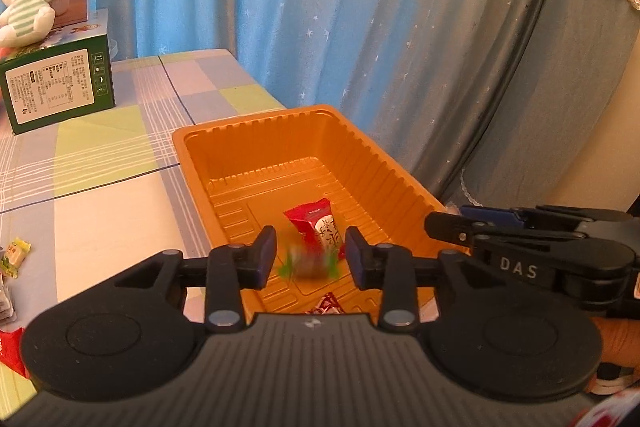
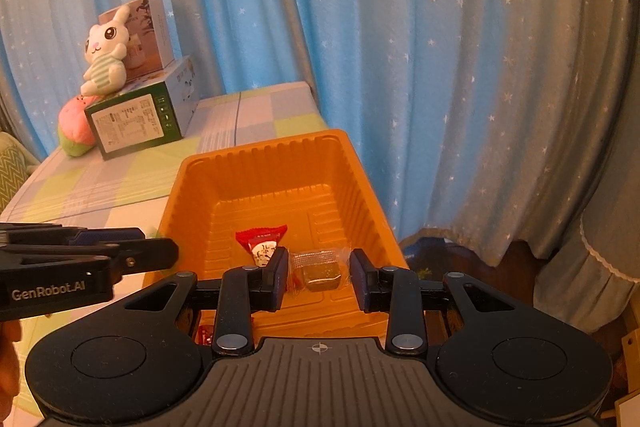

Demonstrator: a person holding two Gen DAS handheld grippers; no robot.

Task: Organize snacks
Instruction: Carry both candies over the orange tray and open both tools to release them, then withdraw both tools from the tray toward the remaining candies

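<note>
Holding both claws over orange tray (image 1: 192, 147) on counter (image 1: 100, 195) for drop-off. Left claw (image 1: 311, 259) released, blurred candy (image 1: 310, 263) falling between pads. Right claw (image 2: 319, 274) grasping gold-wrapped candy (image 2: 322, 269). Red packet (image 1: 316, 227) lying inside tray.

A green-tipped sweet (image 1: 310, 264) between the left claw's pads is smeared by motion blur, its wrapper unreadable. At the lower left of the left wrist frame, small packets (image 1: 12, 259) and a red wrapper (image 1: 11, 349) are cut by the edge. Another red wrapper (image 1: 327, 305) hides behind the claw body.
</note>
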